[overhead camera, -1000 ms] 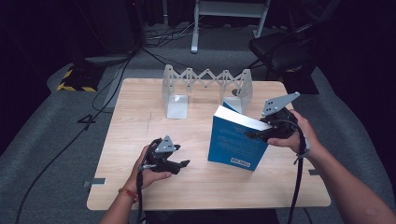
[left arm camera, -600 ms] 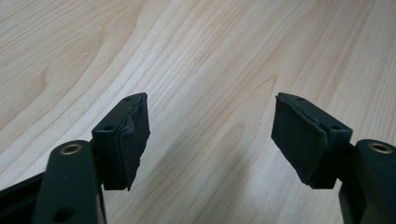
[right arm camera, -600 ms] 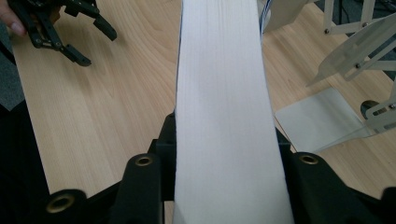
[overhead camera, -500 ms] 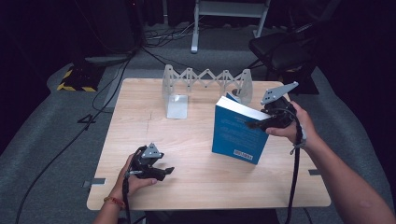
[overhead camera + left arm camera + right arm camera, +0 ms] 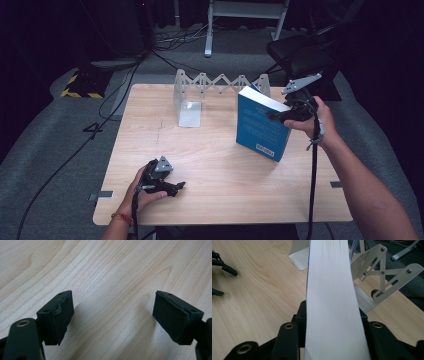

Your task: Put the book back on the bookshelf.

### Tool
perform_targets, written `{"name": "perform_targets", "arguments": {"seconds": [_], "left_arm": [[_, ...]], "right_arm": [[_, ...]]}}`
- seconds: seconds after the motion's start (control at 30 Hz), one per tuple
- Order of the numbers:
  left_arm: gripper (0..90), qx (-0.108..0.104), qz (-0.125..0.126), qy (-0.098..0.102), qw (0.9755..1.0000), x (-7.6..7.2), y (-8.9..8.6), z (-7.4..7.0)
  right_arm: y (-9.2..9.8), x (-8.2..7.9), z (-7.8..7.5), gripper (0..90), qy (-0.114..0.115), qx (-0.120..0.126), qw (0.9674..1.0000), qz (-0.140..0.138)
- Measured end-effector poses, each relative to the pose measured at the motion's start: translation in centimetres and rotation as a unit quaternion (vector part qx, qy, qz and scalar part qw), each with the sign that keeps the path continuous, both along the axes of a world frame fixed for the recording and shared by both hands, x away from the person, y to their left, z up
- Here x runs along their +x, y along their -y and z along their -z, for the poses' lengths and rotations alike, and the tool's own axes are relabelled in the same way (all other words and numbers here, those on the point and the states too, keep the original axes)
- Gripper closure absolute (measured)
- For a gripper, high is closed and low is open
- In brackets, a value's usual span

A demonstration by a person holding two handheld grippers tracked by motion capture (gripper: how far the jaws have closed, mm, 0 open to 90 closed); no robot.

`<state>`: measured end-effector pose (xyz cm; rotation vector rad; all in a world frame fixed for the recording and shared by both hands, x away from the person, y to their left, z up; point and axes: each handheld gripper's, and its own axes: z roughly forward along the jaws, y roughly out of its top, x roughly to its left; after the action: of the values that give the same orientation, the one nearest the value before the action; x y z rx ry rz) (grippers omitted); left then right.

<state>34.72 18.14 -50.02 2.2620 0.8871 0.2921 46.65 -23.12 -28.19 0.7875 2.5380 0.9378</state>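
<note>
A thick blue book (image 5: pixel 260 122) stands tilted on one corner at the right of the wooden table (image 5: pixel 225 170). My right gripper (image 5: pixel 278 115) is shut on its upper right edge. In the right gripper view the white page edge (image 5: pixel 332 290) runs up between the two black jaws of that gripper (image 5: pixel 332 315). My left gripper (image 5: pixel 177 187) lies low over the table's front left. Its jaws have just been opening, and in the left gripper view the pads (image 5: pixel 60 315) stand wide apart around the gripper's middle (image 5: pixel 112 312), with bare wood between them.
A grey metal folding rack (image 5: pixel 220 85) stands along the table's far edge, just behind the book, and its scissor links (image 5: pixel 382 272) show right of the pages. A dark chair (image 5: pixel 305 52) and floor cables (image 5: pixel 100 120) lie beyond the table.
The right gripper has carried the book to the right and toward the rack at the back. The left hand has sunk toward the table's front left, and its jaws look wider apart.
</note>
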Motion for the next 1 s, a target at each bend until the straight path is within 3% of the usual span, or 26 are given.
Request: {"name": "perform_targets", "arguments": {"seconds": [0.17,0.37,0.73,1.0], "left_arm": [[15.9,-0.004,0.009,0.018,0.9998,-0.2,-0.1,0.4],[15.4,-0.006,0.013,0.015,0.9998,-0.1,-0.1,0.4],[15.5,-0.004,0.016,0.017,0.9997,-0.1,-0.1,0.4],[15.5,-0.006,0.021,0.016,0.9996,-0.1,-0.2,0.4]], "right_arm": [[0.4,1.4,-0.3,61.9,-0.001,0.007,0.9996,0.028],[0.6,3.0,-0.7,61.8,0.005,0.024,0.9974,0.067],[0.1,5.3,-1.5,61.7,0.015,0.029,0.9922,0.12],[-0.4,6.7,-1.1,61.8,0.015,0.031,0.9896,0.139]]}}
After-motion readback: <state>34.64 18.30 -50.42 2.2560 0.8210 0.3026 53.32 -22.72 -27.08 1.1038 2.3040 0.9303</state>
